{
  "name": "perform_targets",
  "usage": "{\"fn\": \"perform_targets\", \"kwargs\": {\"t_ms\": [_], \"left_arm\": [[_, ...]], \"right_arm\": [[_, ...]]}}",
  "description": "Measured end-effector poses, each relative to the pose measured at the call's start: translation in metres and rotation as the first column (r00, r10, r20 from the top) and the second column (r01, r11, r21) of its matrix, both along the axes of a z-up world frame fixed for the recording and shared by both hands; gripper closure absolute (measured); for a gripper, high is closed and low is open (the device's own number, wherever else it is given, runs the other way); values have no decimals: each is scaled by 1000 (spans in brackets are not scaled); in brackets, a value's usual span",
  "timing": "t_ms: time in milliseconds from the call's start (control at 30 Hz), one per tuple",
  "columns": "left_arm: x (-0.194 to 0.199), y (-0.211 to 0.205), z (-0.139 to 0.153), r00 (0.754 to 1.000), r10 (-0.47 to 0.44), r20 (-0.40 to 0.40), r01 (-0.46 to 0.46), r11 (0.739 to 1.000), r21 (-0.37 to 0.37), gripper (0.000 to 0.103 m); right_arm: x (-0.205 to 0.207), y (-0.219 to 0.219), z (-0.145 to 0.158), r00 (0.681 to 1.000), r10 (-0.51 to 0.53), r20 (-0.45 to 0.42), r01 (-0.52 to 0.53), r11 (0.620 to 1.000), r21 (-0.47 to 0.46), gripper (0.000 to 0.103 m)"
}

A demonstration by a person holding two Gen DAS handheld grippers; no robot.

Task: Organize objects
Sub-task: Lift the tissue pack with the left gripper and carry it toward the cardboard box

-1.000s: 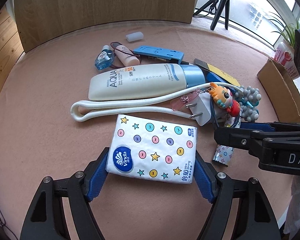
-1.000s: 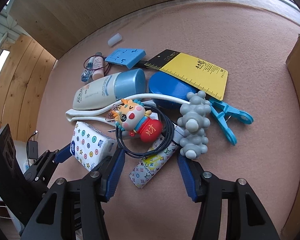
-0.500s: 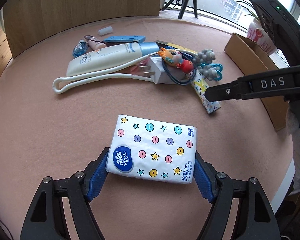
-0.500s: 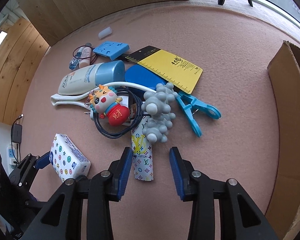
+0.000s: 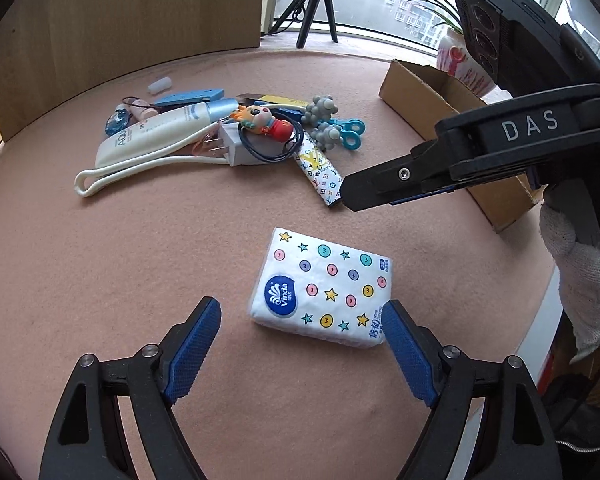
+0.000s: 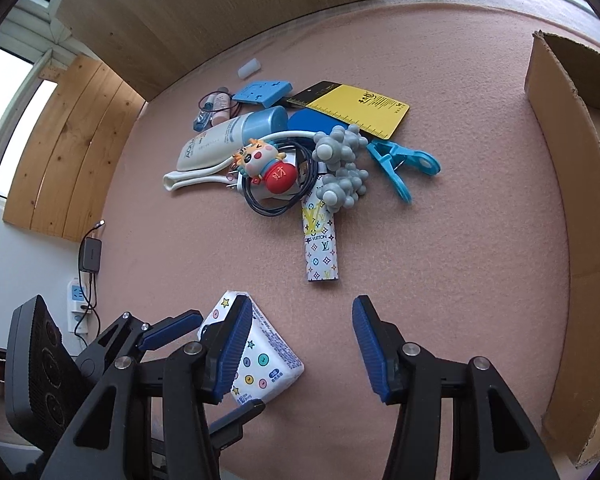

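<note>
Left hand-held gripper (image 5: 300,344) now off tissue pack (image 5: 324,288), opening

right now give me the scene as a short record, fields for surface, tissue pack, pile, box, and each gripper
surface: pink felt mat
tissue pack: flat on the mat, apart from the pile, between the left gripper's pads, not pressed
pile: lotion tube, doll keychain, grey toy, blue clip, yellow ruler, patterned pack
box: cardboard, open, right of the pile
left gripper: jaws opening
right gripper: jaws opening, nothing between them
</note>
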State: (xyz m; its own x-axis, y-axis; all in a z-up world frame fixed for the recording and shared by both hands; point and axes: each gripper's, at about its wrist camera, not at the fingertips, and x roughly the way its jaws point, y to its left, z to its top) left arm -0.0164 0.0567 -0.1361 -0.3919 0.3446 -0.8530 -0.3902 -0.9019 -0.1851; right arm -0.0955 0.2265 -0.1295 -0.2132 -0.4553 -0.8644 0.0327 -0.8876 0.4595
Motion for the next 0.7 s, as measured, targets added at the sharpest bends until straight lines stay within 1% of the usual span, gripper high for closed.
{"fn": "perform_targets", "kwargs": {"t_ms": [133,200,233,367,433,500,567,633,700], "left_arm": [[14,-18,1,999,43,20,-44,999,21,18],[22,-23,-1,997,59,47,-61,997,49,18],[19,-24,-5,996,67,58,-70,996,59,19],[28,-23,-5,994,83,71,-89,991,97,26],[25,-18,-7,993,86,75,-94,990,109,29],[21,-14,-10,992,85,88,-96,987,132,31],[17,-11,-14,990,87,109,-103,982,157,33],[14,-8,-15,989,87,119,-107,978,177,34],[12,-7,-16,989,88,119,-108,979,175,34]], "right_arm": [[2,-14,1,998,55,2,-55,998,-2,55],[3,-20,1,997,83,3,-83,996,-8,55],[3,-24,1,995,97,3,-97,995,-8,55],[5,-35,-3,990,141,18,-141,990,-8,55],[6,-37,-6,988,150,26,-150,989,-6,55],[8,-38,-9,987,159,36,-159,987,-7,60],[11,-37,-12,986,161,49,-160,987,-16,62],[13,-35,-15,985,160,61,-158,987,-33,63],[16,-33,-16,985,159,72,-155,986,-54,64]]}}
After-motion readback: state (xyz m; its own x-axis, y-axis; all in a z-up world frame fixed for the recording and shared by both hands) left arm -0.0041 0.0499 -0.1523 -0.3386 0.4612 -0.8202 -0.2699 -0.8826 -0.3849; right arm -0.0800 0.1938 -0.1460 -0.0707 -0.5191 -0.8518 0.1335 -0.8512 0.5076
